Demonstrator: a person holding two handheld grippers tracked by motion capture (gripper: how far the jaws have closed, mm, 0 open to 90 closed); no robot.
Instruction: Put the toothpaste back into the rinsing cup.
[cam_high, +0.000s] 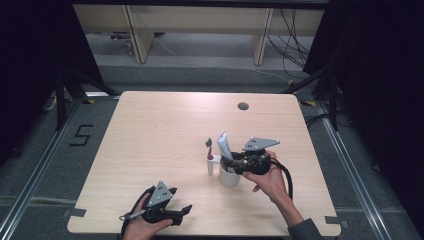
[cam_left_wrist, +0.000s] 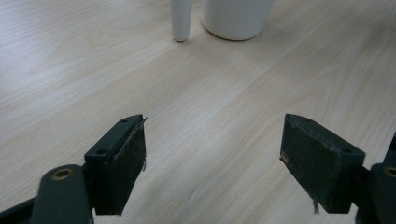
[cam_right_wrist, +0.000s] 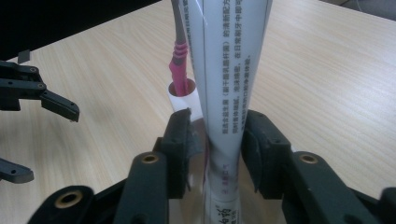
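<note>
In the right gripper view, the right gripper (cam_right_wrist: 215, 140) has its jaws clamped on a white toothpaste tube (cam_right_wrist: 229, 70) at frame centre, standing in a white cup (cam_high: 229, 176). The left gripper (cam_left_wrist: 212, 158), lower in the frame, has its jaws wide apart over bare table (cam_left_wrist: 210, 93).

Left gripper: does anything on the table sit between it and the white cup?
Nothing visible does. The left gripper, open, faces bare tabletop up to the white cup; a small white holder stands beside the cup, off that line.
</note>
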